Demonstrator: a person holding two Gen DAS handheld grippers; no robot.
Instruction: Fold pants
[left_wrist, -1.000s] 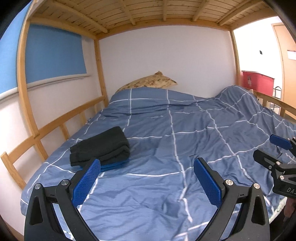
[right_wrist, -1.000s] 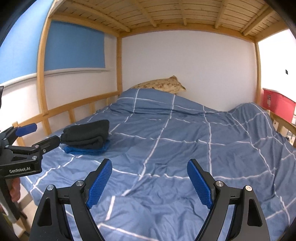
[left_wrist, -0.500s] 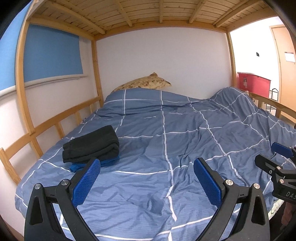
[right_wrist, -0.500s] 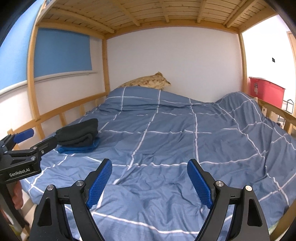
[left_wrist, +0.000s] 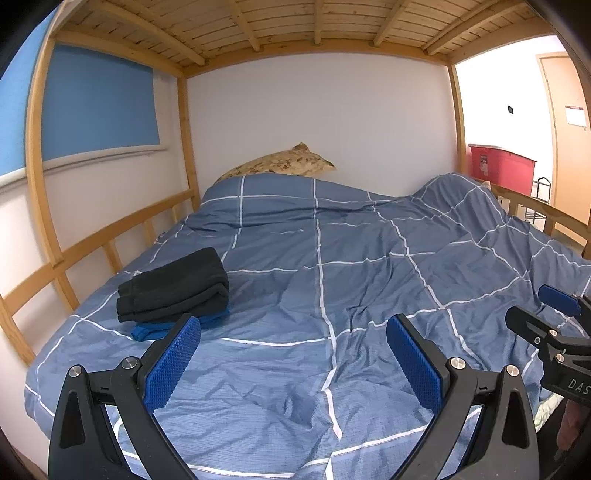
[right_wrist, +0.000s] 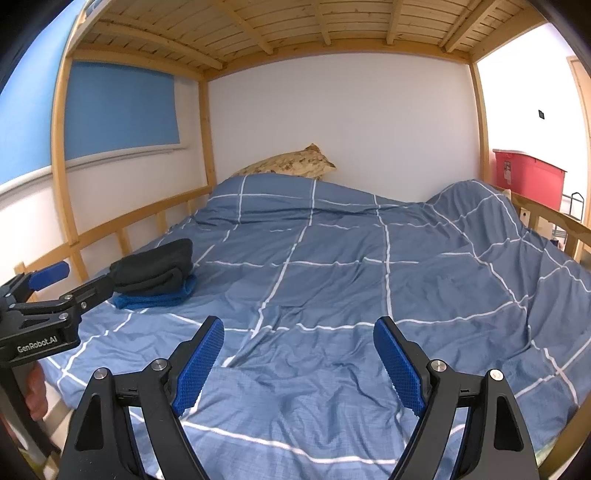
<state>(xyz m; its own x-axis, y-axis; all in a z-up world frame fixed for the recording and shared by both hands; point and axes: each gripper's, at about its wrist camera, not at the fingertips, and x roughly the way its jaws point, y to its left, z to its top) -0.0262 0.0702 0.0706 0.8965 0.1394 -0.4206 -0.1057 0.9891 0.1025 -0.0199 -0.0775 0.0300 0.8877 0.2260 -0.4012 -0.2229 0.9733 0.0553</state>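
Folded black pants (left_wrist: 173, 286) (right_wrist: 155, 267) lie on top of a folded blue garment (left_wrist: 166, 328) (right_wrist: 155, 297) at the left side of the bed. My left gripper (left_wrist: 291, 363) stands open near the foot of the bed, empty, with the stack just beyond its left finger. My right gripper (right_wrist: 297, 363) is open too, with only blue duvet between its fingers. Each gripper shows at the edge of the other's view, the left gripper (right_wrist: 55, 291) at the left and the right gripper (left_wrist: 550, 325) at the right.
A blue duvet (left_wrist: 351, 280) with white lines covers the bed and bunches up at the right. A patterned pillow (left_wrist: 280, 166) lies at the head. Wooden rails (left_wrist: 92, 254) run along the left, slats overhead. A red bin (left_wrist: 498, 166) stands beyond the right rail.
Both grippers have drawn back toward the foot of the bed; the folded stack and duvet look farther away. Both stay open.
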